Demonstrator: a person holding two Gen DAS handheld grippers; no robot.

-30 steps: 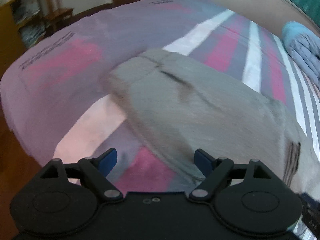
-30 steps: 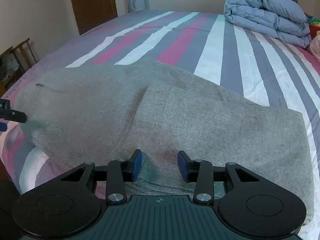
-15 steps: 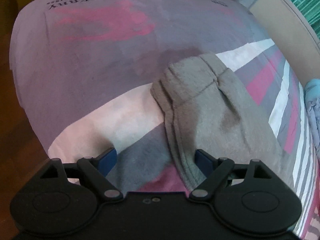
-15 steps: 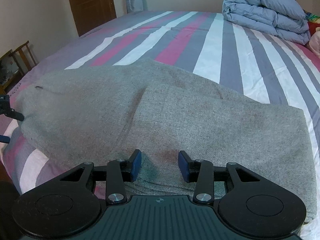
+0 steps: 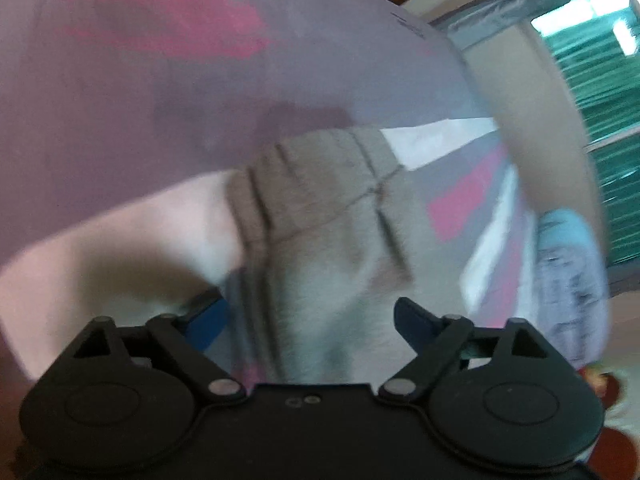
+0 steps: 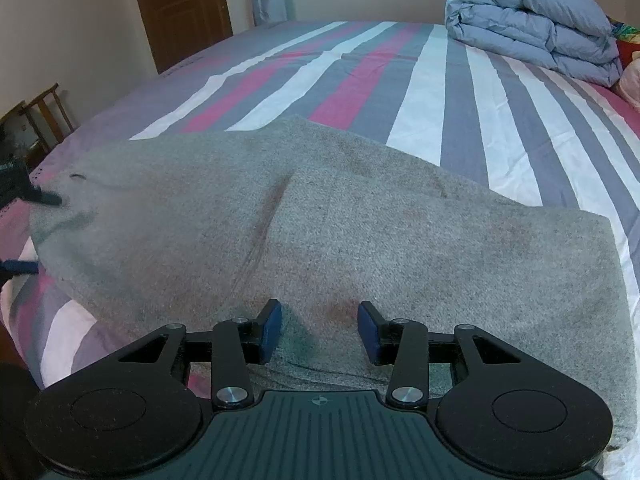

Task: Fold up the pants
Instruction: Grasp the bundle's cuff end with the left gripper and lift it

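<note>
While the pants [image 6: 320, 240] lie spread flat across the near part of the bed [image 6: 420, 80], both tools hang low over them with their jaws apart and nothing held. At the far left, the left tool [image 5: 308, 320] sits over the gathered end of the pants [image 5: 320, 208], which bunches into a few ridges there; the grey cloth runs up between its blue pads [image 5: 208, 322] without either pad pressing on it, as far as the blurred left wrist view lets me judge. From the right wrist view that same tool [image 6: 28, 208] shows only as dark tips at the pants' left edge, one tip lying on the cloth. Further right, the pants are doubled over, one layer's edge making a slanted crease through the middle. The right tool [image 6: 319, 330] hovers at the near edge of this folded part, jaws moderately open, cloth showing in the gap between them. Beyond, the striped sheet stretches away, a brown door [image 6: 180, 8] stands at the back left, and a folded blue duvet [image 6: 532, 24] rests at the far right corner.
</note>
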